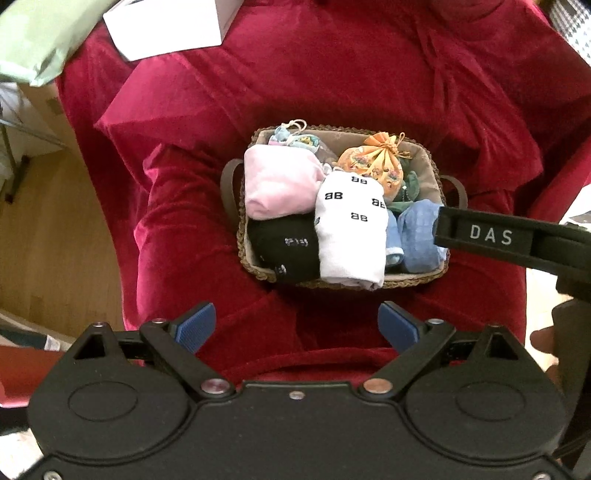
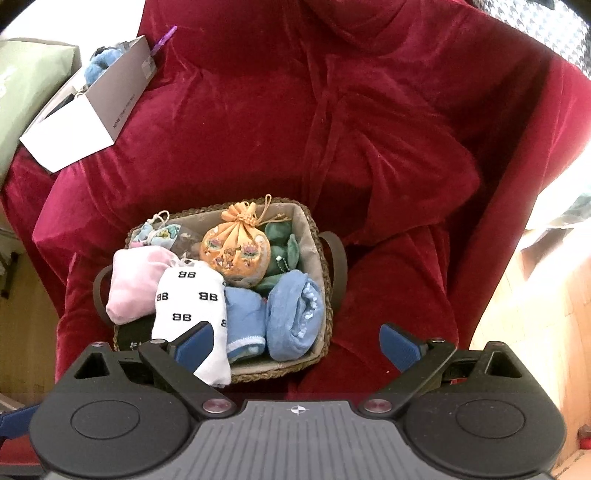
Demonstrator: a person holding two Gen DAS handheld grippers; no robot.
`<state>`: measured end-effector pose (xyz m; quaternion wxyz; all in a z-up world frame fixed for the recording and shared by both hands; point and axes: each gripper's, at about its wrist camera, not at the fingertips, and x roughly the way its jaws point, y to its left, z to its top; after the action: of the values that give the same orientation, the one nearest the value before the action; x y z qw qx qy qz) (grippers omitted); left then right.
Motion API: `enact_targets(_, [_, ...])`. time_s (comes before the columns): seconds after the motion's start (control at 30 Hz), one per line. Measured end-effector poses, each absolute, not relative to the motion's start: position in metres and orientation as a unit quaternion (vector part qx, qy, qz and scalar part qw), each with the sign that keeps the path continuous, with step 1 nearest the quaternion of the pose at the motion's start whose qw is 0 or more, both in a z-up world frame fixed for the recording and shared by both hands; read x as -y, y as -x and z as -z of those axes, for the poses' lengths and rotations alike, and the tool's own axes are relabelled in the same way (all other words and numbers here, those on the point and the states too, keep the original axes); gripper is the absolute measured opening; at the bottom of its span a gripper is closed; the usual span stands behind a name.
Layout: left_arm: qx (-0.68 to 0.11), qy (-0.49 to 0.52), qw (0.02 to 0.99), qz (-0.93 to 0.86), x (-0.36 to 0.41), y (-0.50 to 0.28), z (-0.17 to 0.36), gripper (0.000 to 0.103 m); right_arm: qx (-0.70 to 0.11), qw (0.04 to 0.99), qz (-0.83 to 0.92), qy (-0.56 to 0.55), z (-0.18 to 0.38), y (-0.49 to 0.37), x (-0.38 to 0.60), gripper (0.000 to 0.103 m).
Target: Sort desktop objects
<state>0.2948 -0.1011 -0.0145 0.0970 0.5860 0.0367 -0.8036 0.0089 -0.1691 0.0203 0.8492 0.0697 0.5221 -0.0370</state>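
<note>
A woven basket [image 1: 431,158] [image 2: 318,236] sits on a red velvet cloth. It holds a pink roll [image 1: 277,181] [image 2: 135,286], a white "BB" sock roll [image 1: 349,229] [image 2: 188,295], a black roll [image 1: 282,247], blue rolls [image 1: 415,236] [image 2: 291,314], an orange drawstring pouch [image 1: 384,162] [image 2: 236,251] and a green plush [image 2: 282,243]. My left gripper [image 1: 297,326] is open and empty, short of the basket's near rim. My right gripper [image 2: 297,347] is open and empty over the basket's near edge; its finger [image 1: 491,236] shows at the basket's right side in the left wrist view.
A white open box [image 1: 170,26] [image 2: 92,110] lies on the cloth at the far left, with a blue plush [image 2: 101,62] inside. A green bag [image 1: 40,37] [image 2: 26,96] is beside it. Wooden floor [image 1: 48,240] lies to the left.
</note>
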Motion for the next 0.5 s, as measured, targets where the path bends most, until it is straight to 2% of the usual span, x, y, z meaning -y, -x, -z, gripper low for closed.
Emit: enact_targets(0.5, [-0.01,-0.609,0.107,0.786,0.089,-0.288,0.022,0.092,-0.548,0.831,0.022,-0.099,-0.001,-0.008,0.177,0.096])
